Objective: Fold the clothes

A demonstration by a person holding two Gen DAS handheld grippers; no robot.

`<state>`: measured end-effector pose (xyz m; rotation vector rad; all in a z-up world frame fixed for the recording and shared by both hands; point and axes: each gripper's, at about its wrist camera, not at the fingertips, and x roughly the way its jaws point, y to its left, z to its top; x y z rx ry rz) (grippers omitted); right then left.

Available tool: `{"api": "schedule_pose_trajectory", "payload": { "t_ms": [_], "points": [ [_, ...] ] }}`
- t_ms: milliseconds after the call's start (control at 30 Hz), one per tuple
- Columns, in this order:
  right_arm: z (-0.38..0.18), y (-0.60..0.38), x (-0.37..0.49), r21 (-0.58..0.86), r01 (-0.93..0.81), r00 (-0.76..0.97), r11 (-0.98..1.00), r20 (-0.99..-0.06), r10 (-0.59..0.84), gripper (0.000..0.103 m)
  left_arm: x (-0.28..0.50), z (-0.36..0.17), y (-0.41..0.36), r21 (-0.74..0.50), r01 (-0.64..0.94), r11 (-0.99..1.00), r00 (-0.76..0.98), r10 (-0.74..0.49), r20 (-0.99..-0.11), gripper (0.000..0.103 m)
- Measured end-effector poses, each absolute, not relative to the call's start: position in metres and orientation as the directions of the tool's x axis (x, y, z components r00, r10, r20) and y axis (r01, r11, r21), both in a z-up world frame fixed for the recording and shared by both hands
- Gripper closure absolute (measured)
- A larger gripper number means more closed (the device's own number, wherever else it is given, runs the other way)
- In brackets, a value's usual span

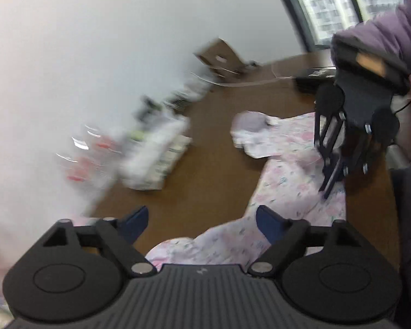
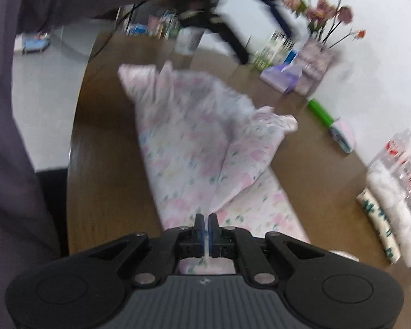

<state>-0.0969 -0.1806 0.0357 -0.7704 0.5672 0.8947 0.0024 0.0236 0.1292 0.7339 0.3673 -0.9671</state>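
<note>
A brown wooden table [image 2: 109,181] is shown from two gripper-mounted cameras, both pictures blurred. A pale garment [image 2: 194,142] with a pink floral print is spread along the table's near edge, beside a person in a purple padded jacket [image 1: 389,27]. One part of it is folded over into a raised ridge running up the middle.

The right gripper [image 2: 205,224] is seen with its jaws pressed together. A thin edge of the garment appears to be pinched between them, with cloth rising to the fingertips, though the blur leaves this not quite certain.

The left gripper [image 1: 202,220] is held above the garment with its blue-padded jaws wide apart and nothing between them; only table and cloth are seen in the gap.

Along the table's far edge, by a white wall, other items are lined up: a vase of pink flowers [image 2: 320,8], a green marker [image 2: 322,113], plastic bottles [image 2: 405,161] and a rolled white cloth [image 2: 383,213].

Several risks can be judged from here. The fold could be dragged crooked if the cloth is pulled by one pinched edge alone while the other side lies free. The thin pinch could slip, and the ridge would collapse. A wide sweep toward the far edge could knock the bottles or vase over.
</note>
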Motion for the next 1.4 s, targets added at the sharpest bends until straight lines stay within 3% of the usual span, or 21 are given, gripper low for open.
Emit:
{"api": "schedule_pose_trajectory", "payload": {
  "t_ms": [67, 133, 233, 300, 400, 533, 600, 633, 667, 767, 867, 933, 1033, 1100, 1167, 1233, 1267, 1300, 1400],
  "points": [
    [0.038, -0.184, -0.096, -0.331, -0.840, 0.522, 0.430, -0.711, 0.472, 0.083, 0.051, 0.116, 0.005, 0.265, 0.841, 0.472, 0.514, -0.543, -0.664, 0.017],
    [0.048, -0.189, -0.093, -0.295, -0.829, 0.527, 0.475, -0.694, 0.490, 0.072, 0.094, 0.104, -0.008, 0.174, 0.789, 0.588, 0.507, -0.466, -0.725, 0.018],
    [0.074, -0.192, -0.074, -0.223, -0.750, 0.601, 0.622, -0.622, 0.502, 0.062, 0.136, 0.096, 0.005, 0.093, 0.639, 0.764, 0.552, -0.371, -0.747, 0.021],
    [0.091, -0.186, -0.039, -0.078, -0.709, 0.593, 0.701, -0.604, 0.533, 0.054, 0.147, 0.103, 0.029, 0.015, 0.508, 0.861, 0.603, -0.343, -0.720, 0.021],
    [0.108, -0.172, 0.028, 0.183, -0.661, 0.502, 0.728, -0.613, 0.610, 0.040, 0.134, 0.125, 0.058, -0.008, 0.346, 0.938, 0.711, -0.268, -0.650, 0.021],
    [0.077, -0.134, 0.124, 0.346, -0.567, 0.356, 0.747, -0.716, 0.601, 0.042, 0.076, 0.145, 0.093, -0.069, 0.240, 0.968, 0.809, -0.239, -0.537, 0.021],
    [0.053, -0.118, 0.150, 0.357, -0.512, 0.323, 0.781, -0.763, 0.561, 0.060, 0.043, 0.146, 0.114, -0.107, 0.200, 0.974, 0.834, -0.227, -0.502, 0.021],
    [0.044, -0.111, 0.159, 0.356, -0.492, 0.309, 0.795, -0.782, 0.542, 0.085, 0.026, 0.145, 0.124, -0.117, 0.179, 0.977, 0.848, -0.214, -0.485, 0.021],
    [0.039, -0.104, 0.160, 0.345, -0.496, 0.306, 0.797, -0.790, 0.532, 0.100, 0.010, 0.142, 0.135, -0.118, 0.153, 0.981, 0.861, -0.191, -0.471, 0.021],
    [0.056, -0.080, 0.125, 0.188, -0.663, 0.407, 0.725, -0.722, 0.559, 0.101, -0.038, 0.131, 0.165, -0.138, 0.067, 0.988, 0.898, -0.120, -0.424, 0.021],
    [0.078, -0.050, 0.007, -0.247, -0.906, 0.422, 0.344, -0.607, 0.673, 0.100, -0.083, 0.114, 0.194, -0.173, -0.072, 0.982, 0.928, 0.002, -0.373, 0.021],
    [0.058, -0.031, -0.060, -0.466, -0.872, 0.442, 0.147, -0.624, 0.645, 0.099, -0.101, 0.099, 0.205, -0.282, -0.031, 0.959, 0.925, -0.080, -0.372, 0.021],
    [0.023, -0.017, -0.104, -0.510, -0.860, 0.420, 0.018, -0.688, 0.592, 0.082, -0.118, 0.079, 0.218, -0.478, 0.070, 0.876, 0.903, -0.260, -0.343, 0.017],
    [0.028, -0.025, -0.111, -0.503, -0.863, 0.433, 0.060, -0.671, 0.602, 0.079, -0.109, 0.072, 0.204, -0.434, 0.038, 0.900, 0.878, -0.237, -0.415, 0.017],
    [0.049, -0.047, -0.110, -0.428, -0.888, 0.433, 0.171, -0.649, 0.625, 0.058, -0.097, 0.064, 0.182, -0.326, 0.009, 0.945, 0.856, -0.175, -0.486, 0.019],
    [0.057, -0.077, -0.107, -0.375, -0.879, 0.476, 0.296, -0.637, 0.606, 0.049, -0.086, 0.055, 0.165, -0.278, 0.024, 0.960, 0.832, -0.173, -0.527, 0.039],
    [0.059, -0.092, -0.105, -0.358, -0.864, 0.504, 0.355, -0.637, 0.583, 0.050, -0.081, 0.049, 0.160, -0.266, 0.023, 0.964, 0.818, -0.171, -0.549, 0.070],
    [0.058, -0.106, -0.103, -0.343, -0.843, 0.532, 0.414, -0.641, 0.553, 0.051, -0.076, 0.043, 0.157, -0.243, 0.014, 0.970, 0.805, -0.155, -0.573, 0.090],
    [0.039, -0.138, -0.097, -0.313, -0.741, 0.613, 0.593, -0.675, 0.410, 0.062, -0.071, 0.028, 0.151, -0.161, 0.013, 0.987, 0.774, -0.111, -0.623, 0.092]
  ]
}}
